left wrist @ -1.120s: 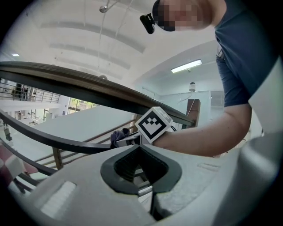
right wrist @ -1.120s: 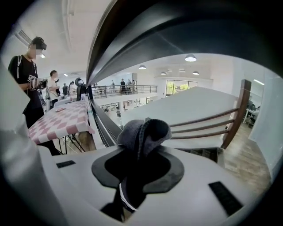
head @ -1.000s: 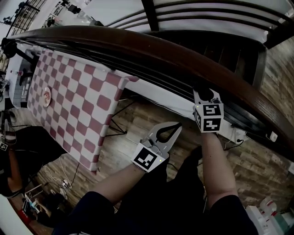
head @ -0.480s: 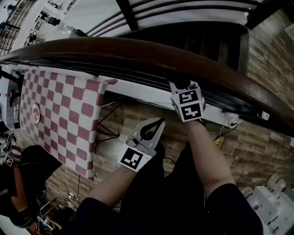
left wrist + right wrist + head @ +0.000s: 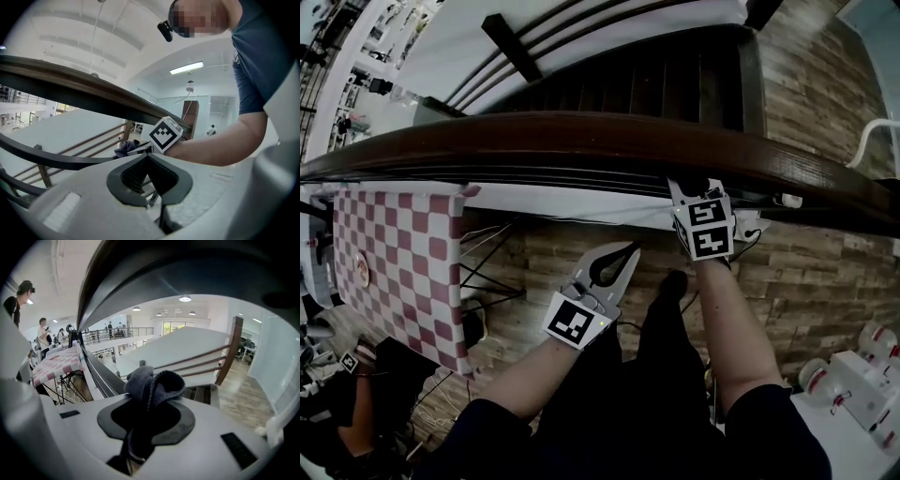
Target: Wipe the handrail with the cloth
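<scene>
The dark brown handrail [image 5: 534, 141] runs across the head view from left to right. My right gripper [image 5: 691, 190] reaches up under the rail's near side, its marker cube [image 5: 705, 231] just below. It is shut on a grey-blue cloth [image 5: 152, 382], bunched between the jaws and lying against the rail [image 5: 164, 273] overhead. My left gripper [image 5: 628, 251] hangs lower, apart from the rail, shut with nothing in it. In the left gripper view the jaws [image 5: 146, 154] are shut, with the rail [image 5: 70, 84], the right cube [image 5: 165, 133] and the cloth [image 5: 124, 148] beyond.
A table with a red-and-white checked cloth [image 5: 394, 253] stands below at the left, on a folding stand. Dark stairs [image 5: 656, 84] drop beyond the rail. White containers [image 5: 853, 375] sit at the lower right. A person [image 5: 356, 412] is at the lower left.
The head view has swung, so the rail now lies nearly level across it. The right gripper stays against the rail with the cloth. The left gripper stays shut below.
</scene>
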